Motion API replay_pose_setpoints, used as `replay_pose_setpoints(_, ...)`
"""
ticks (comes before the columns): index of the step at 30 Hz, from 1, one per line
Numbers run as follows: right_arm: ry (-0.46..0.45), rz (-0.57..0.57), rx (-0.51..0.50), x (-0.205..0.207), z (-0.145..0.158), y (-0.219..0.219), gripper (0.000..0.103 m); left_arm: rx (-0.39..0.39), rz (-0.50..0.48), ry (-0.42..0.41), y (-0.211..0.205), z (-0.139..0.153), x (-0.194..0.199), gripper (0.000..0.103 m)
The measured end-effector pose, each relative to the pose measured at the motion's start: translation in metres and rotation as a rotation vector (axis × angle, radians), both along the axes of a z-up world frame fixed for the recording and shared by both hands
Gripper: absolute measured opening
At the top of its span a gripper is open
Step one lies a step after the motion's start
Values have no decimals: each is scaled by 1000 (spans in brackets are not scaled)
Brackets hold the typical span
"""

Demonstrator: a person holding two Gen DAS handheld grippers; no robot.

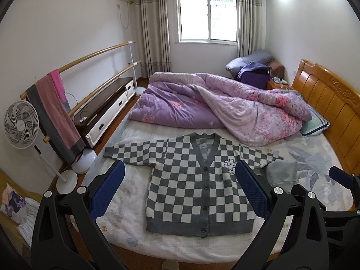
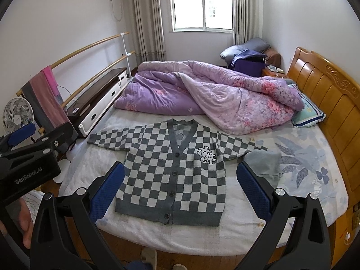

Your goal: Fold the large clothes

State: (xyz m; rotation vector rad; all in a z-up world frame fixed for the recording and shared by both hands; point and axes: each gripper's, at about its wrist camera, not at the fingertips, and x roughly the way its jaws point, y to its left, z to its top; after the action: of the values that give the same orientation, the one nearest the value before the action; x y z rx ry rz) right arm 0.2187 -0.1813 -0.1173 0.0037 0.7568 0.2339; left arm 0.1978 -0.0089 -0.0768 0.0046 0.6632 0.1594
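You're hovering both grippers, left gripper [image 1: 180, 189] and right gripper [image 2: 180, 186], jaws spread wide and empty, at the bed's near edge. The checkered cardigan [image 2: 173, 175] is lying flat ahead, sleeves running left-right, hem nearest you.

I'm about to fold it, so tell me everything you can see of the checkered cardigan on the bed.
The checkered cardigan is a knit in grey and off-white squares with a solid grey V-neck band, button placket and hem. It lies flat, front up and buttoned, on the pale bedsheet, hem toward the cameras, both sleeves spread sideways. A white puzzle-like patch sits on the chest. One sleeve end meets a small grey cloth. Both grippers hover open above it, touching nothing.
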Motion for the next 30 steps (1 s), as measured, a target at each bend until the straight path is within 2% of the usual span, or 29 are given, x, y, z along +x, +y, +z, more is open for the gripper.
replay_pose_setpoints(9,68,-10,-35,60,-31,41,96,-25,-11,71,40,-40,65,98)
replay_pose_setpoints(18,156,-61,-111,133,-67,110,96,-86,-63,152,113,-85,153,98)
replay_pose_setpoints(25,206,-69,-144,188,-102,172,96,-128,-50,245,183,-136,222,98)
replay_pose_setpoints(30,238,-39,-174,231,-145,231,96,-151,-33,310,234,-185,262,98)
